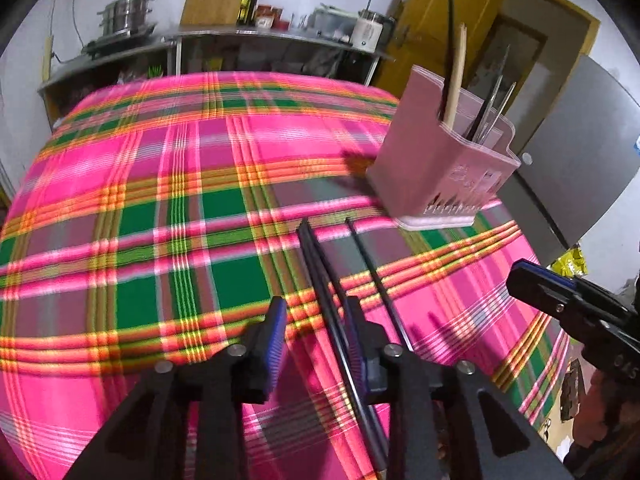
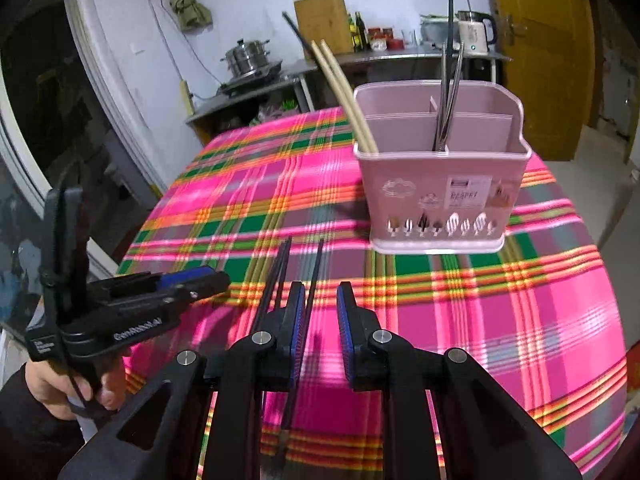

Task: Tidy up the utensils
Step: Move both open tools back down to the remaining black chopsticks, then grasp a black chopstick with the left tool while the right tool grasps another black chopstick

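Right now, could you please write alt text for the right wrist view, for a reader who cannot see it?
Black chopsticks lie on a pink plaid tablecloth, just left of the open right gripper. Behind them stands a pink utensil holder with pale chopsticks and metal utensils upright inside. At left, a hand holds the left gripper.

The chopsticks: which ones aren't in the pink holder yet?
The black chopsticks lying flat on the plaid tablecloth; the pale bamboo pair and metal ones stand upright in the holder.
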The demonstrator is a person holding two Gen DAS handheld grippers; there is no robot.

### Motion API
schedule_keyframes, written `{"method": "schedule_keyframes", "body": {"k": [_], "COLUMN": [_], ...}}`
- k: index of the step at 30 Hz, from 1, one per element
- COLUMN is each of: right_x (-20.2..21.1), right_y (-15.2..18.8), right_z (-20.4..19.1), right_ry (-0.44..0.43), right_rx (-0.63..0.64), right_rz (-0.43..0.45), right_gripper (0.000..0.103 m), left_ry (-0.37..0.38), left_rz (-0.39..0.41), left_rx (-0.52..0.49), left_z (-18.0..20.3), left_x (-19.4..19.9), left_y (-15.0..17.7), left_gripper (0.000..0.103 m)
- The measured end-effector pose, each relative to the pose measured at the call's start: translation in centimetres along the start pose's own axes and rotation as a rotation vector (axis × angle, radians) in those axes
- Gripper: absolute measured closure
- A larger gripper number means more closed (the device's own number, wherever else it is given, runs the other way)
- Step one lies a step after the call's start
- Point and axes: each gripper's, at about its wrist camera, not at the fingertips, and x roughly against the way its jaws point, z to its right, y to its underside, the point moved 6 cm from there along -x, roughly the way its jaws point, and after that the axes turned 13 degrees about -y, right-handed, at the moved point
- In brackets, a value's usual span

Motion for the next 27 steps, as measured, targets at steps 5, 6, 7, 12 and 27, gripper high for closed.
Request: {"method": "schedule_keyframes", "body": {"k": [5,6,7,12,27], "right_x": [-1.2,-1.4,-1.5,-1.7,-3.4], "right_y": [1.0,1.2,1.3,1.6,1.8], "right_z": [0.5,0.6,0.8,1.3,1.2], "right_ry": [-0.006,-0.007,-0.008,-0.008,-0.013], "right_rx": [-0.011,-0.013,-0.017,-0.025,-0.035], "right_rz": [-0.031,-0.035,-0.038,-0.045,-0.072], "right_gripper": [0.086,0.086,0.086,0.086,0.086], "left_ry": [-0.013,-0.017,-0.026,-0.067,-0.157], "left_rz": [-0.029,-0.031,-0.034,-0.019,0.024], "left_rx": [-0.013,-0.019,-0.029,-0.058,-0.116], "left_z": [0.6,0.8,1.0,1.1,1.2], "left_x": [-1.3,-1.5,-1.8,-2.2,-2.9], "left_y": [0.6,0.7,0.8,1.1,0.3], "left_gripper": [0.071,0.071,0.071,0.071,0.074]}}
